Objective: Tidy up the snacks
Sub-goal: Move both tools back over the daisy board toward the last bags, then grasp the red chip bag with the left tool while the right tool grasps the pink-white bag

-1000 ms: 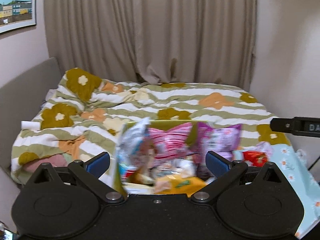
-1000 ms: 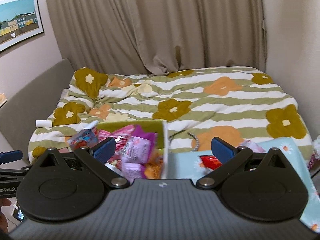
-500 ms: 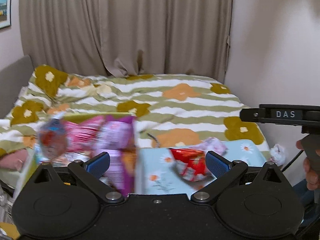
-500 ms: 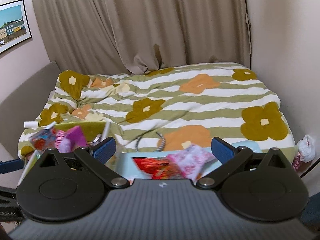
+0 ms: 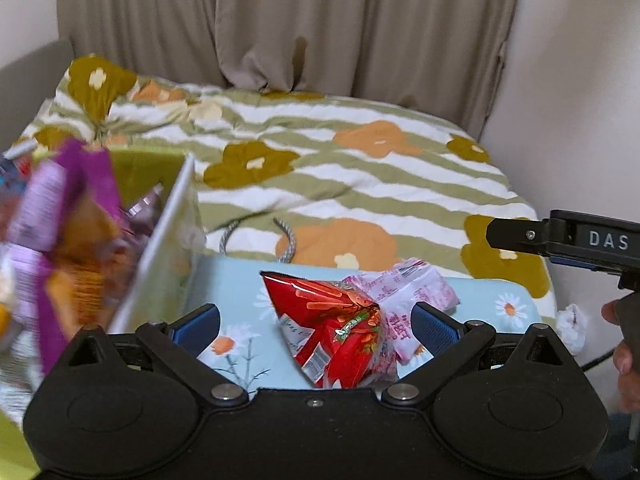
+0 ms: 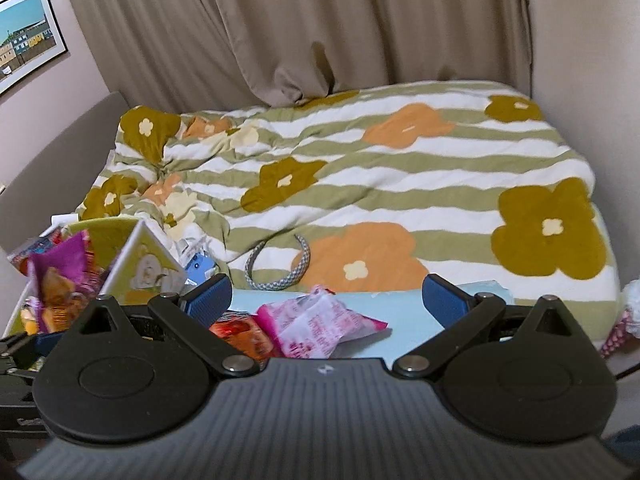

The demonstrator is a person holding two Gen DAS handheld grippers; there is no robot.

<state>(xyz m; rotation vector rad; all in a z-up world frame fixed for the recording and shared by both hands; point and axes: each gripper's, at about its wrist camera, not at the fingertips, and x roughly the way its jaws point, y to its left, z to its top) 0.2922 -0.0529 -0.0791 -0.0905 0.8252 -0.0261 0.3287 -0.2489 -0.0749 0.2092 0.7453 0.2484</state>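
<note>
A red snack packet [image 5: 334, 322] and a pink-and-white packet [image 5: 412, 286] lie on a light blue flowered surface [image 5: 236, 280]. My left gripper [image 5: 316, 322] is open and straddles the red packet without closing on it. A green box [image 5: 176, 216] at the left is stuffed with purple and orange snack bags [image 5: 60, 224]. In the right wrist view my right gripper [image 6: 326, 298] is open above the pink packet [image 6: 320, 326], with the red packet [image 6: 240, 334] to its left and the green box [image 6: 140, 264] further left.
A bed with a striped flowered duvet [image 6: 380, 184] fills the background, with a braided headband [image 6: 280, 272] near its front edge. Curtains [image 5: 280, 20] hang behind. A hand [image 5: 624, 344] holds the right gripper's body [image 5: 576, 240] at the far right.
Both views have swung right, from the green snack box to the blue surface. The red and pink packets now sit between my left fingers and under my right gripper.
</note>
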